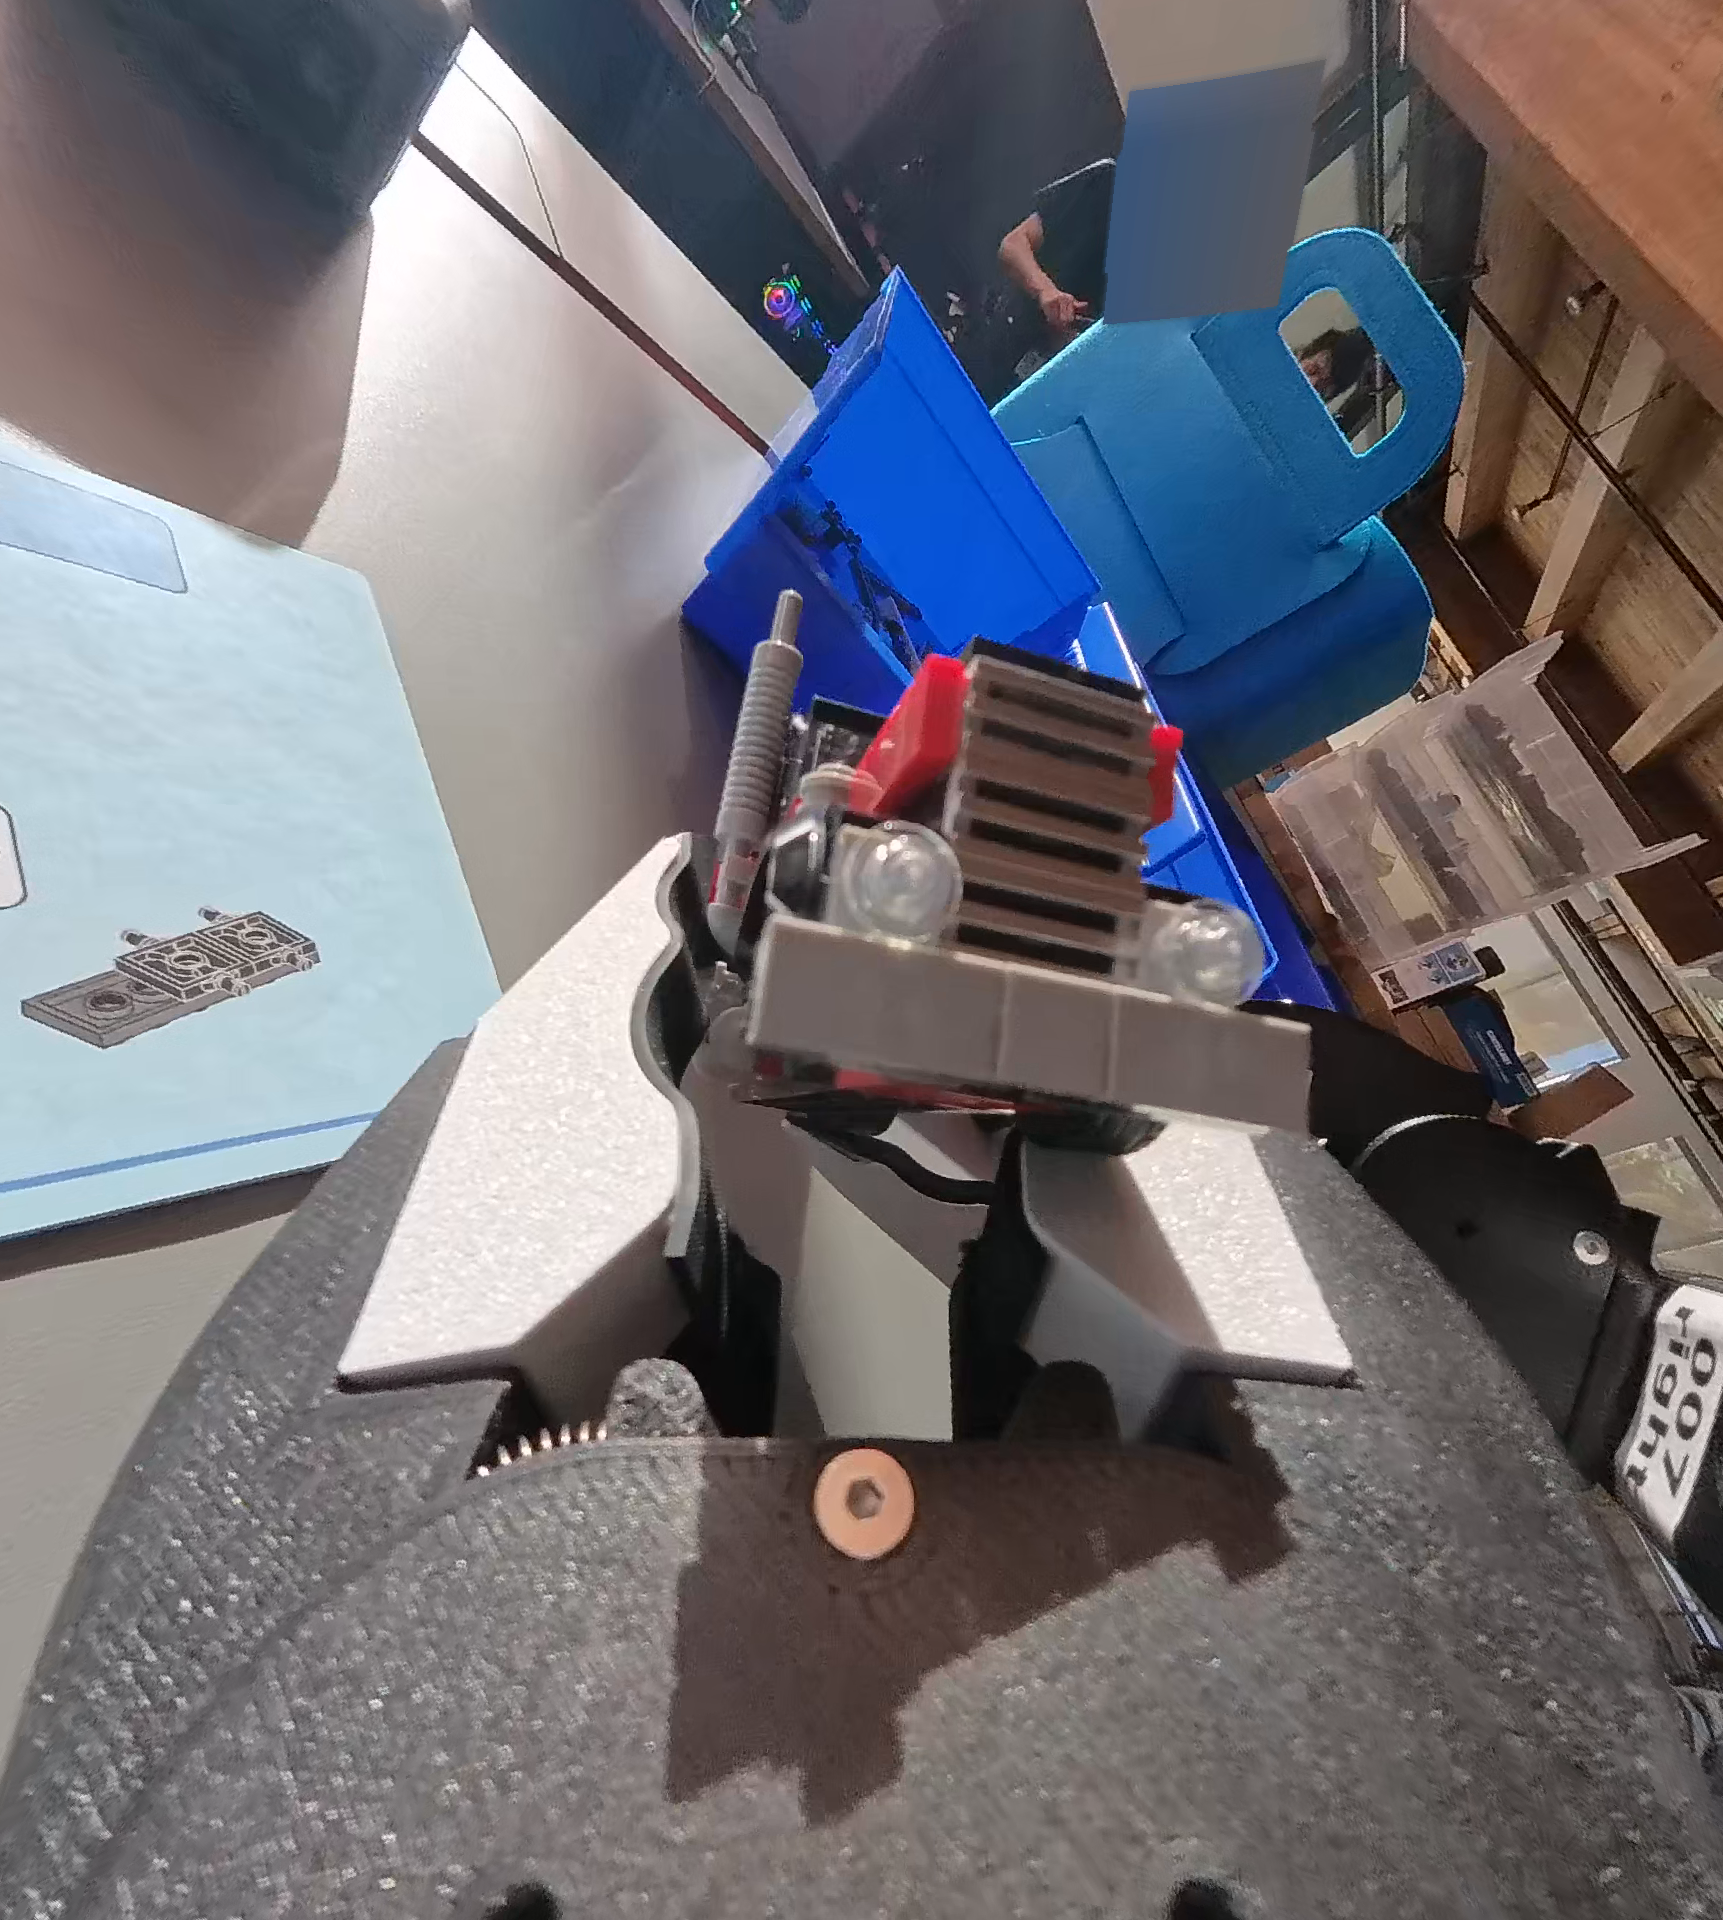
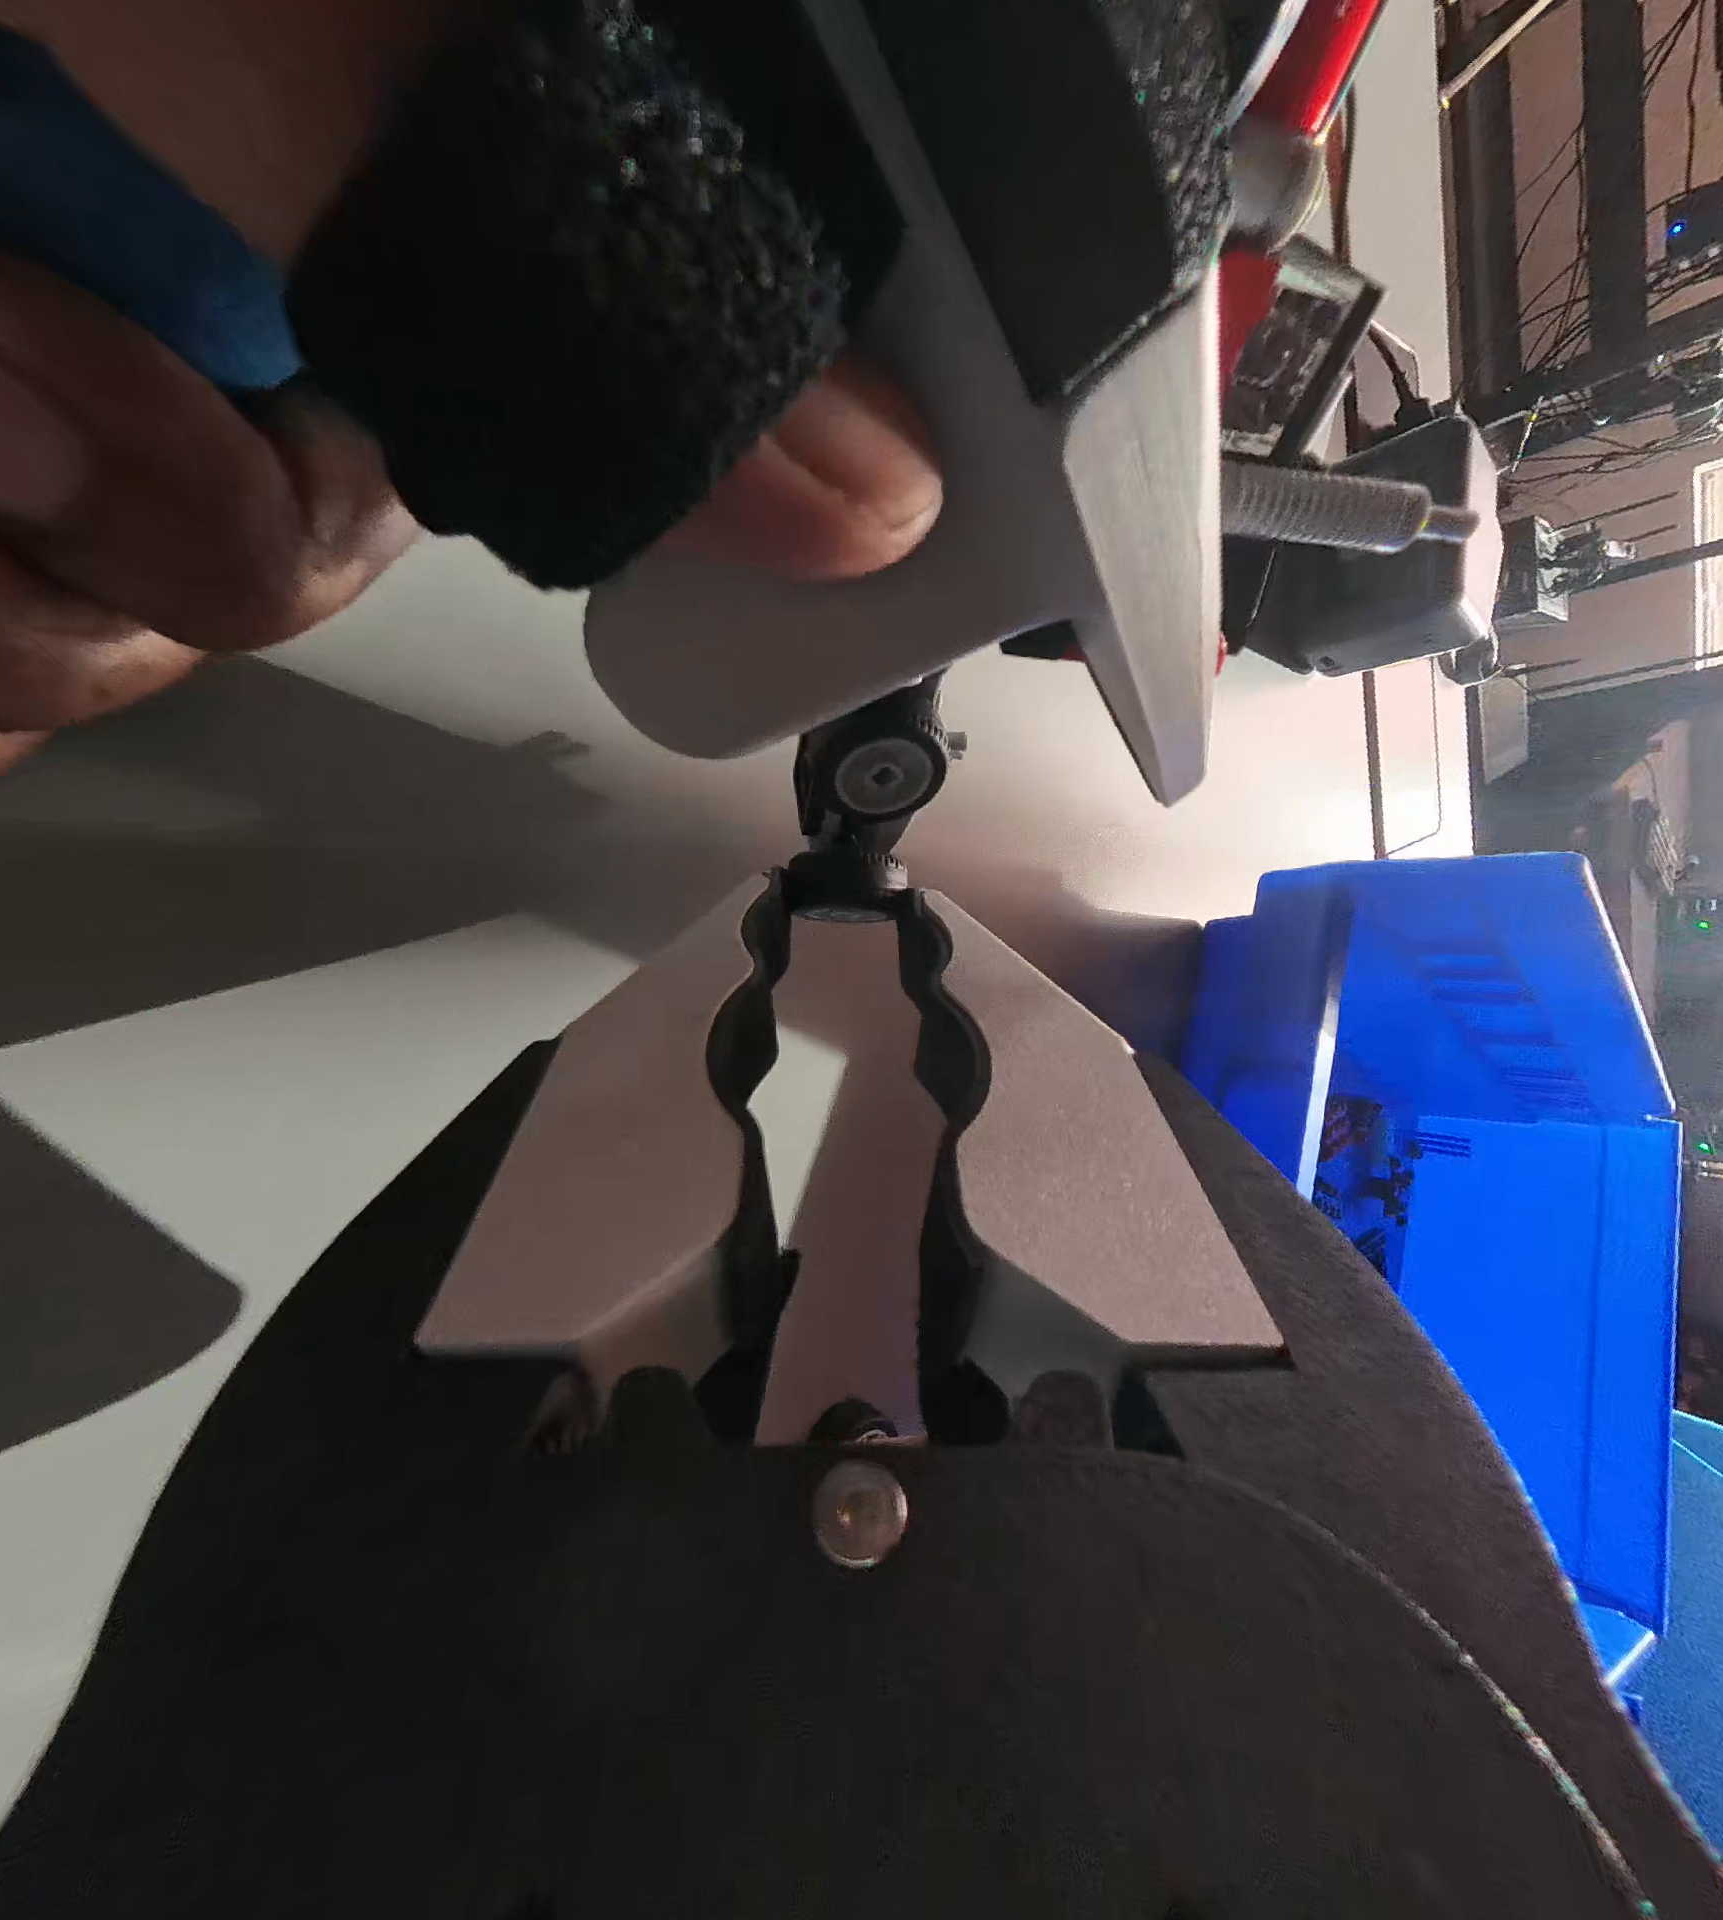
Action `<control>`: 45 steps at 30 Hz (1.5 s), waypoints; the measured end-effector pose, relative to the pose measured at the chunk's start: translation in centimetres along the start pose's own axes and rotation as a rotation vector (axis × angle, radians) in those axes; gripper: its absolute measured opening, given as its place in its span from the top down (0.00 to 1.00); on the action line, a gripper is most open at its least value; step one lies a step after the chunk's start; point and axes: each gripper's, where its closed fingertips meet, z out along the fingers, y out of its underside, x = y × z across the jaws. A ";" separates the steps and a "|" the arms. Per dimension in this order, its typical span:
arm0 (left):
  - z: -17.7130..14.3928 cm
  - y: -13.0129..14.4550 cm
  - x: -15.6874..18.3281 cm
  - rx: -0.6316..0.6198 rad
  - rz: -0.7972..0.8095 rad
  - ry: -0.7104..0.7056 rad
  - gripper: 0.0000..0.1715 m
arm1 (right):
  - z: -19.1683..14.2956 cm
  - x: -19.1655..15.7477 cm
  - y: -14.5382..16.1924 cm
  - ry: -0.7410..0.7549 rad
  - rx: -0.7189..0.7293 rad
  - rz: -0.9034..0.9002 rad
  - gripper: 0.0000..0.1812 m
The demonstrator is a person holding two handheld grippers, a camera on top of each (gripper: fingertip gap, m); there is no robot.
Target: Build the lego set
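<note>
My left gripper [image 1: 867, 1091] is shut on a lego truck [image 1: 1023, 935] and holds it tilted in the air. The truck has a grey bumper, a slatted grille, clear headlights, red parts and a grey exhaust stack [image 1: 758, 738]. In the right wrist view my right gripper [image 2: 841, 914] is shut on a small black wheel [image 2: 841, 902]. It holds the wheel right under a black wheel with a grey hub [image 2: 872, 774] on the truck's underside. A finger of the left gripper [image 2: 1137, 468] shows above, held by a gloved hand [image 2: 566, 343].
An open instruction booklet [image 1: 140, 790] lies on the white table at the left. A blue bin [image 1: 898, 488] with loose parts stands behind the truck and shows in the right wrist view [image 2: 1522, 1195]. A blue felt bag [image 1: 1252, 468] and clear plastic organisers [image 1: 1439, 790] stand beyond. Across from one pair of fingers to the other is roughly 5 cm.
</note>
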 end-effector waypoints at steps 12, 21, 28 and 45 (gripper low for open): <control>-0.1 -0.1 0.7 0.025 0.070 0.002 0.63 | -0.3 0.0 -0.2 -0.118 0.039 0.329 0.88; -0.1 0.0 0.7 0.025 0.094 -0.012 0.62 | 0.1 0.2 -0.3 0.006 -0.040 0.100 0.88; -0.1 -0.5 -0.2 0.009 -0.077 0.041 0.63 | 0.1 0.6 -0.8 0.048 0.014 0.050 0.87; 0.1 -1.0 -2.1 -0.054 -0.506 0.184 0.67 | -0.1 0.5 -1.7 -0.080 0.197 0.181 0.86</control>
